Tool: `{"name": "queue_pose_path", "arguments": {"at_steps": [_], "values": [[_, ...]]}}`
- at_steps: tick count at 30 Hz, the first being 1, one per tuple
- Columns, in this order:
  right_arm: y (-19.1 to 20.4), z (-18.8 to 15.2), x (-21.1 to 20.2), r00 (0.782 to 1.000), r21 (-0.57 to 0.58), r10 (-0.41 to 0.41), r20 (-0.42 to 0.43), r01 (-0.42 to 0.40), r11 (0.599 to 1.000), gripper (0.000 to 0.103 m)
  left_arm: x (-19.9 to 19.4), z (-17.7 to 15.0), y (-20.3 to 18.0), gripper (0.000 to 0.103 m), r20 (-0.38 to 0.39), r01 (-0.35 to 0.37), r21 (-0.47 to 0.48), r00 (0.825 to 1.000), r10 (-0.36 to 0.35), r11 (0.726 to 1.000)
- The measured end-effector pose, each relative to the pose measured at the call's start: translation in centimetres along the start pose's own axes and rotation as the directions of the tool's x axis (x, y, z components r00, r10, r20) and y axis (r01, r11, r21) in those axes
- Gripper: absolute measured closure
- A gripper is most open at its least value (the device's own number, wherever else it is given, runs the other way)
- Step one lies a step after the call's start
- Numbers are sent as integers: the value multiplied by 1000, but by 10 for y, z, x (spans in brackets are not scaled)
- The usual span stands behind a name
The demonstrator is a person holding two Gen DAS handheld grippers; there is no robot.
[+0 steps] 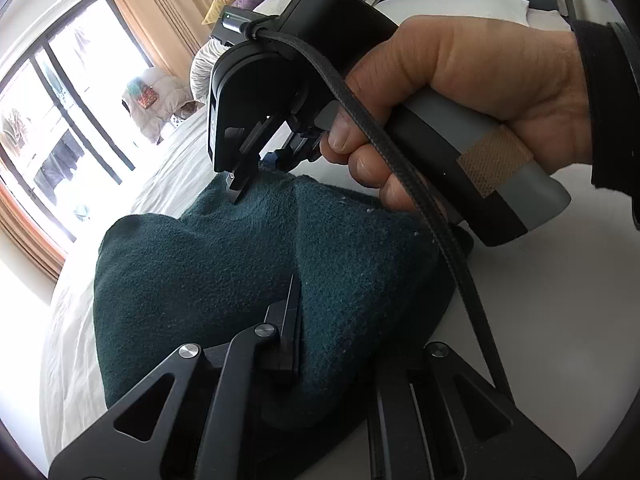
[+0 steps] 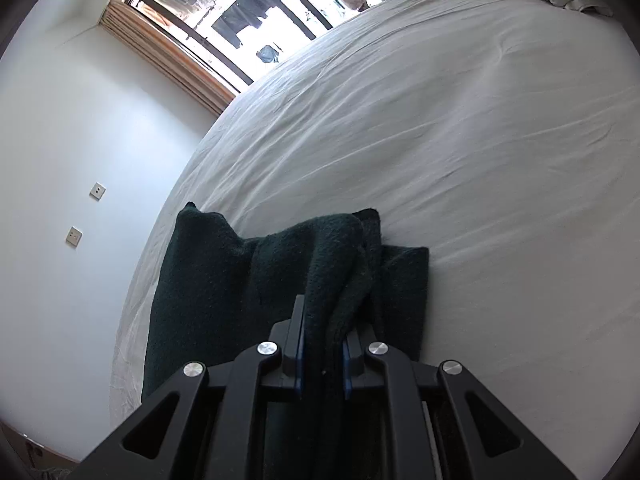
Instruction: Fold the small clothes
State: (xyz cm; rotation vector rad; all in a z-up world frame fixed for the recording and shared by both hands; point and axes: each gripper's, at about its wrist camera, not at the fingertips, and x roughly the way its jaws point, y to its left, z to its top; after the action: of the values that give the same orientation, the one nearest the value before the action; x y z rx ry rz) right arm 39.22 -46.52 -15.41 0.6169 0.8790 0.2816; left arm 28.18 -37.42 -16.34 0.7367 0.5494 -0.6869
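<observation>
At the bottom of the left wrist view, our left claw (image 1: 294, 344) is clenched on the near edge of the dark green fleece garment (image 1: 224, 264), which fills the centre of the frame on the white bed (image 1: 80, 344). Above it, our right hand (image 1: 460, 112) holds the right claw (image 1: 244, 184), which pinches the far edge. In the right wrist view, a bunched fold of garment (image 2: 336, 272) sits between its 2 pads. The window (image 1: 52, 120) lies upper left.

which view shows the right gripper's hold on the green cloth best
The right wrist view: the right gripper sits close up, its jaws clamped on a bunched fold of the dark green cloth. The left wrist view shows that gripper from outside, with only its tips meeting the cloth's far edge.
</observation>
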Motion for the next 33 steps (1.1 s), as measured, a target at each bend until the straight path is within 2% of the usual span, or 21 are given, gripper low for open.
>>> {"name": "queue_pose_path", "arguments": {"at_steps": [5,8,10,11,12,13,14,15,16,18,20,23,25,27,29,31,33], "values": [[9,9,-10,1000,-41,-3,17,4,999,88,-1,6,3,96,18,-1,-16,1000,1,1000],[-2,4,9,997,-21,-73,-35,73,997,88,4,4,-2,96,-4,21,-37,1000,-21,999],[-16,-2,14,999,27,-34,-28,35,999,87,19,2,0,91,-53,53,-76,997,-57,996],[-20,-3,11,1000,58,-6,-18,7,998,86,20,0,1,91,-54,55,-85,997,-60,995],[-22,-4,7,1000,93,25,-10,-23,995,78,15,-1,4,88,-42,54,-90,997,-58,994],[-22,-4,5,999,107,41,-9,-40,993,74,12,-1,6,79,-36,60,-95,997,-64,994],[-19,-4,-1,999,103,39,0,-39,994,65,7,-4,8,73,-34,86,-105,995,-90,991],[-16,-6,-10,1000,85,-3,23,1,996,50,1,-7,11,49,-30,104,-120,994,-108,987],[-15,-8,-20,998,70,-35,48,32,997,43,-7,-9,11,25,-16,109,-145,993,-113,983],[-15,-14,-33,995,75,-66,70,61,995,40,-30,-20,17,19,32,127,-183,992,-123,975],[-16,-20,-46,990,95,-116,82,108,990,40,-49,-32,20,18,51,176,-193,984,-170,965],[-9,-36,-66,990,75,-91,111,83,994,44,-74,-49,32,18,113,228,-220,972,-207,949],[3,-46,-78,989,30,-78,123,75,997,48,-83,-49,46,18,143,228,-239,970,-198,944],[22,-57,-82,992,-15,-26,124,28,999,57,-89,-56,70,18,164,203,-275,973,-163,940],[36,-66,-83,994,-53,14,111,-8,999,62,-77,-58,101,20,149,194,-355,978,-149,915],[52,-77,-73,997,-111,24,76,-15,994,65,-67,-57,123,45,130,196,-426,979,-155,883],[59,-90,-55,998,-168,-57,21,60,984,67,-55,-58,141,55,87,165,-466,986,-141,869]]}}
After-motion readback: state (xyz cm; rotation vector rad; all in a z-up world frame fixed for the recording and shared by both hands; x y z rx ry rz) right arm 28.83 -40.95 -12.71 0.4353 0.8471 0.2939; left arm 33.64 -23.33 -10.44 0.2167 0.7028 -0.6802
